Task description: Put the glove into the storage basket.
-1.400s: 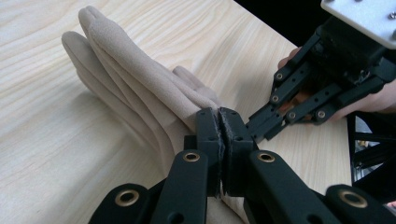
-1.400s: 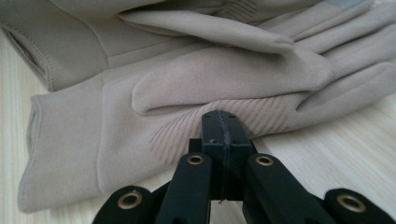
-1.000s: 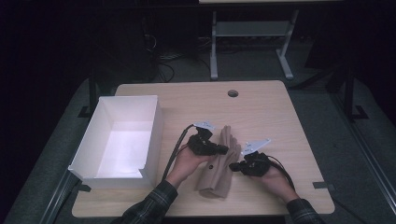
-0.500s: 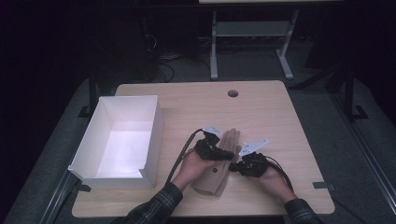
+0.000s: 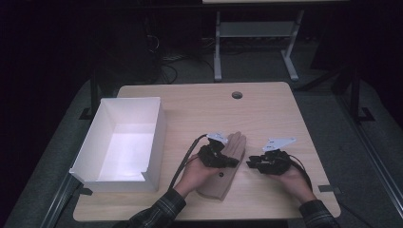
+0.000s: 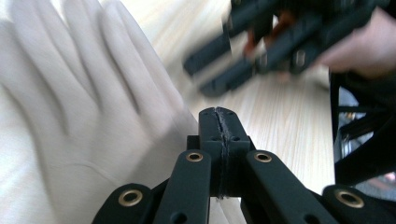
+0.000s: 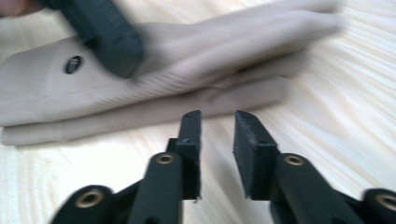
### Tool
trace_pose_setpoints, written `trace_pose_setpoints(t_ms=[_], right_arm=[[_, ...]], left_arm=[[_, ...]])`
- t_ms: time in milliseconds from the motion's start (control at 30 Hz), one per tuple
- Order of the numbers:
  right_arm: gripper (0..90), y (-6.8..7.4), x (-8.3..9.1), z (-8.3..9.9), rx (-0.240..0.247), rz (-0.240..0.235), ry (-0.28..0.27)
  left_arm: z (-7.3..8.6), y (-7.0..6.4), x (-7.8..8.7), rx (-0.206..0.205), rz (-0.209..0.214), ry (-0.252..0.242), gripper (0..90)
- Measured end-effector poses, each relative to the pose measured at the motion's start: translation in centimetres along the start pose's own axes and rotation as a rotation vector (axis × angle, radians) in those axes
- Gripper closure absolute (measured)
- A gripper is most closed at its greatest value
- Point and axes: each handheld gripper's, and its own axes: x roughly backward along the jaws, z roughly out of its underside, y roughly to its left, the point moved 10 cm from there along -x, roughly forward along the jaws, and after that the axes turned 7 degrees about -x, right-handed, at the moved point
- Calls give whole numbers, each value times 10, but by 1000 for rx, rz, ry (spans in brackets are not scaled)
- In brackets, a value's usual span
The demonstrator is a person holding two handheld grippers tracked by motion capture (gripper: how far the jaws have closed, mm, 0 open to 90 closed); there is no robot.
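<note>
Lying flat on the near middle of the table point(image 5: 199, 102), the beige glove point(image 5: 231, 164) points its fingers toward the far side, with its cuff at the near edge. It looks like a pair stacked one on the other; the right gripper view shows two layers, the upper one with a small dark eyelet near the cuff.

The left hand-held gripper point(image 5: 234, 161) rests on top of the glove, about at the palm, held by the left hand point(image 5: 195, 173), whose checked sleeve point(image 5: 157, 213) comes in from the near edge. In the left gripper view its jaws are pressed together with no gap, their tips at the right edge of the glove fabric; whether any cloth is pinched between them cannot be told.

The right hand-held gripper point(image 5: 249, 164) sits on the table just right of the glove, pointing left at it, held by the right hand point(image 5: 292, 178). Its jaws stand apart with nothing between them, their tips near the glove's edge but not touching it.

A white box point(image 5: 157, 137), open on top, stands at the left of the table, well apart from the glove. A round hole point(image 5: 236, 94) shows in the tabletop at the far side.
</note>
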Motion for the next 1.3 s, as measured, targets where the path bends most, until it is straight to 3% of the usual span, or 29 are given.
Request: trace_pose_setpoints(t_ms=[200,267,467,800,933,1133,1200,1300], right_arm=[[369,-32,12,7,-70,96,-21],[332,-42,13,9,-92,126,-30],[249,-65,16,13,-136,209,-43],[175,-77,10,22,-135,292,-21],[147,-79,9,21,-129,295,-35],[146,-78,9,21,-131,295,-35],[145,-79,9,21,-131,295,-34],[144,-79,9,21,-132,294,-33]], left_arm=[[13,-2,-13,-22,-26,62,894],[21,0,-16,-35,-41,93,894],[28,1,-10,-35,-48,112,895],[44,7,13,-46,-74,145,895],[52,9,25,-64,-102,162,894],[62,14,42,-58,-130,167,894],[61,13,43,-47,-128,156,880],[56,10,46,-68,-127,149,824]])
